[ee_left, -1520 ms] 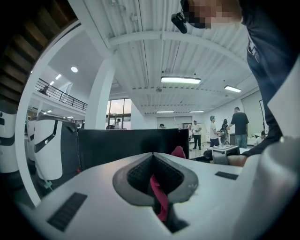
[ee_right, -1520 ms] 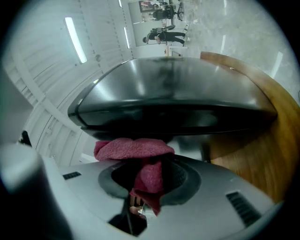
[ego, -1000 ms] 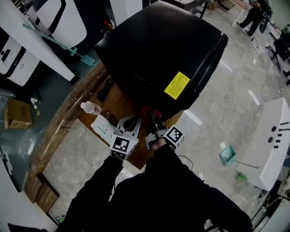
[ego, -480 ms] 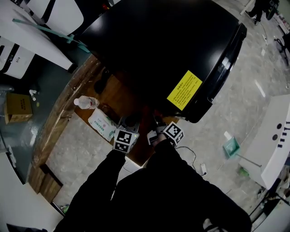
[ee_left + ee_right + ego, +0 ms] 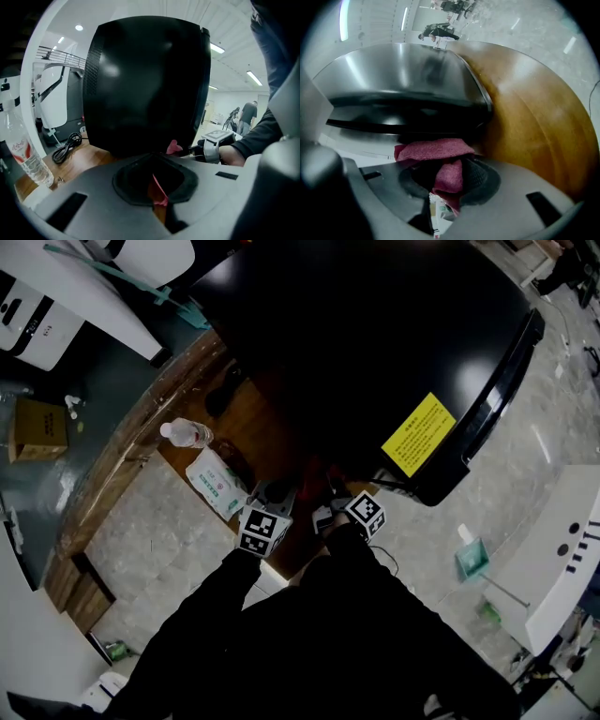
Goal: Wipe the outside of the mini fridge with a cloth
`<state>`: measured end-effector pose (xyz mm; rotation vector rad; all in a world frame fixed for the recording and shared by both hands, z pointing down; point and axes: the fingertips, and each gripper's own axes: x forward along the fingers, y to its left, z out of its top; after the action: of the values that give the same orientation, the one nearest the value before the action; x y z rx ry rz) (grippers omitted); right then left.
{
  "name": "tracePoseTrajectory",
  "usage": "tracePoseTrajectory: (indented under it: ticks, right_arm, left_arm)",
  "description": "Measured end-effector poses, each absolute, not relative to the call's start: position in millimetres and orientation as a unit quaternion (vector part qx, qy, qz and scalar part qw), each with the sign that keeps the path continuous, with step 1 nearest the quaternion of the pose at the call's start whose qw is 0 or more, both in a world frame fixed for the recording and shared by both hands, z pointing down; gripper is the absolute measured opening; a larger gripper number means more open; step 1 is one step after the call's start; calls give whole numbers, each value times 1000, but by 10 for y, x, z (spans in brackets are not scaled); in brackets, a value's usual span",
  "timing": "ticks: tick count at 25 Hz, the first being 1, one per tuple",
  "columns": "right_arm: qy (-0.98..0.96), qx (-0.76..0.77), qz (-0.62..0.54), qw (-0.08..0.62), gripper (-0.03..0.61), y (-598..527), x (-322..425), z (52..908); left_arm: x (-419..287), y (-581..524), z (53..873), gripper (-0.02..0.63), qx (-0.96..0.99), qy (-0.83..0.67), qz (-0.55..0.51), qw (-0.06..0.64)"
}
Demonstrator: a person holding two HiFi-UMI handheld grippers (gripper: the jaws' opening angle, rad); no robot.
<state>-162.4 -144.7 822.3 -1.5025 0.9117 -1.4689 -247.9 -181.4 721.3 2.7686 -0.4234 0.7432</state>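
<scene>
Here the right gripper [image 5: 446,187] is clamped on one fuzzy red cloth [image 5: 433,149], which is bunched against the bottom edge of the single glossy black mini fridge [image 5: 375,334]. The left gripper [image 5: 158,197] pinches a thin sliver of that cloth. The boxy fridge bears one yellow rectangular label [image 5: 418,434] and stands on a curved wooden table [image 5: 258,442]. One clear plastic bottle [image 5: 186,434] lies near the table's rim.

Head view dim, underexposed; glossy black mini fridge [image 5: 375,343] nearly featureless. Left gripper view brighter, lit by white ceiling strip lights [image 5: 216,48]; soft glare on fridge side. Gripper views fisheye-bent, dark-vignetted corners; near foreground blurred.
</scene>
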Motion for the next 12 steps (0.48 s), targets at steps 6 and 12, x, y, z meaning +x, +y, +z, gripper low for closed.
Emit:
tracePoseTrajectory:
  ticks: [6,12]
  right_arm:
    - [442,-552,-581,404,124,-1572,-2063,7396]
    - [545,-499,-546,395,124,-1885,-2626,6209]
  left_arm:
    - [-2874,-1815,6703,6,956,-164,215,113]
    - [-3371,-1980,6106,6,962,-206,167,70]
